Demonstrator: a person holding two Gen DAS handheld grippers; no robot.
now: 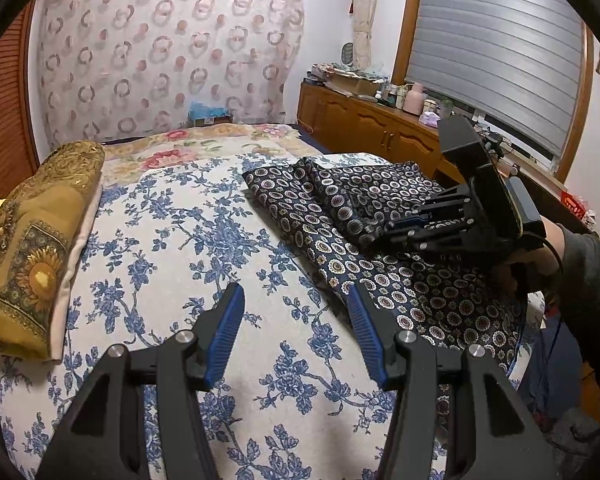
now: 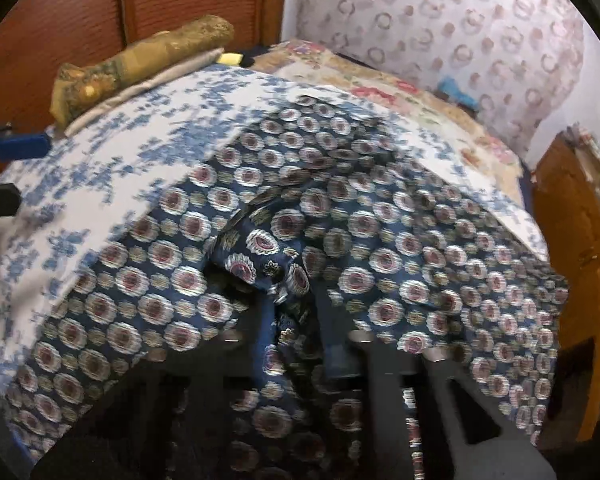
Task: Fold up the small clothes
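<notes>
The right gripper (image 2: 296, 312) pinches a fold of the dark patterned cloth (image 1: 340, 216) at frame centre. The left gripper (image 1: 296, 334) hangs wide open, empty. Risk — the single pinch slips, so the fold collapses.

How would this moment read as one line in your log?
task: fold cloth | right gripper: shut on cloth | left gripper: open, empty, over bed

A dark navy cloth (image 1: 384, 236) printed with small white-ringed maroon medallions is lying on the bed, sitting toward three o'clock in the left wrist view. Its far part is doubling over itself in a raised fold; the near part is spreading flat. In the right wrist view a bunched ridge (image 2: 260, 256) is rising at centre.
</notes>
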